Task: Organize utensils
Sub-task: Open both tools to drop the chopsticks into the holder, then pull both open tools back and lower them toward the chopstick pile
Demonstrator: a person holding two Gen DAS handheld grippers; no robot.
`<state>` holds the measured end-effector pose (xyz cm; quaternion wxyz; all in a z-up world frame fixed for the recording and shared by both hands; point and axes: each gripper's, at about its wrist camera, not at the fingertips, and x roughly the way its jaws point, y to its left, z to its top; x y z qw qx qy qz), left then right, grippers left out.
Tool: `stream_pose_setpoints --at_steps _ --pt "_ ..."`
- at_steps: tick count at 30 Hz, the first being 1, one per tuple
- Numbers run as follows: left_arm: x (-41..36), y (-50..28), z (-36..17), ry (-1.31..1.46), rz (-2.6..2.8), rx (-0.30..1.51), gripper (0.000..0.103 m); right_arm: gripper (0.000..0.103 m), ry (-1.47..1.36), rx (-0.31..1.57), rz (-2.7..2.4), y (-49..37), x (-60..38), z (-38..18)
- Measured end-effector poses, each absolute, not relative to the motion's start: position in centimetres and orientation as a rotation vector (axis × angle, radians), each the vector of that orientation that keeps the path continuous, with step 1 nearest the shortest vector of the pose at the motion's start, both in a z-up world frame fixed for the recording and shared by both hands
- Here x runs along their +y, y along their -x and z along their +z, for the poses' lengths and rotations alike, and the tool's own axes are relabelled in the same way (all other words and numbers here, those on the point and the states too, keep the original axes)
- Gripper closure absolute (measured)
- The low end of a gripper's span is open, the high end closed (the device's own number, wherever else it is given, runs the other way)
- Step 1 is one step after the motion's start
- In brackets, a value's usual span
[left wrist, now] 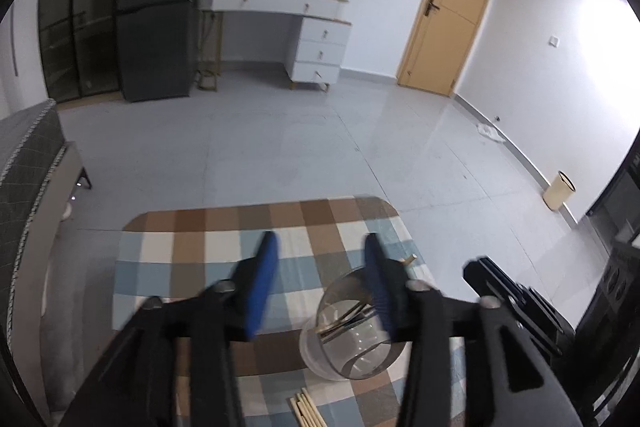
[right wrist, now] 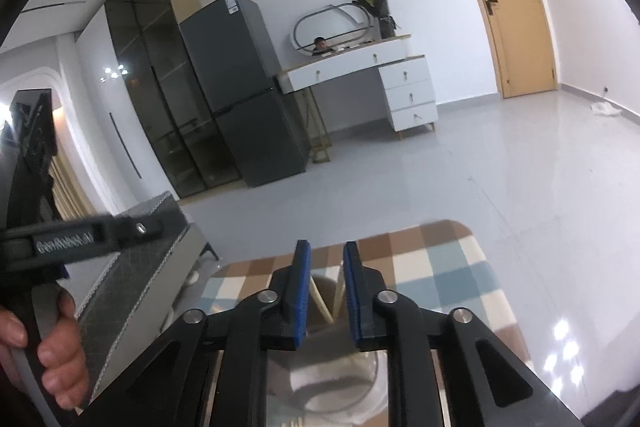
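A surface checked in brown, blue and cream; black claws with blue pads; a tan door; a dark grey fridge.

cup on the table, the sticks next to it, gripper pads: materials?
Cup: clear glass or plastic; see-through, can't tell which. Sticks: pale wood or bamboo, matte. Left gripper pads: blue, ribbed, likely rubber.

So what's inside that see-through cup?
Inside the clear cup are metal utensils, leaning, with a pale stick poking out. The left gripper's finger hides part of the cup.
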<state>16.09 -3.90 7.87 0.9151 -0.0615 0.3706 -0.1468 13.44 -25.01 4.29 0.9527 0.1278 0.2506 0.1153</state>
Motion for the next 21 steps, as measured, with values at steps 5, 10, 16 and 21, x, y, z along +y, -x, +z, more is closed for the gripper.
stream_pose_setpoints --at_steps 5,10,16,21 --pt "-3.0 -14.0 9.3 0.135 -0.268 0.731 0.050 0.042 -0.264 0.494 0.242 -10.8 -25.1 5.5" --pt "-2.0 -11.5 10.3 0.145 -0.240 0.699 0.040 0.037 -0.249 0.466 0.260 -7.9 -24.4 6.8" --pt "-1.0 -8.7 10.6 0.140 -0.205 0.662 0.029 0.021 -0.245 0.408 0.299 -4.3 -23.4 8.0" --pt "0.2 -7.0 10.1 0.156 -0.167 0.638 0.022 0.021 -0.201 0.392 0.310 -1.9 -21.9 8.4"
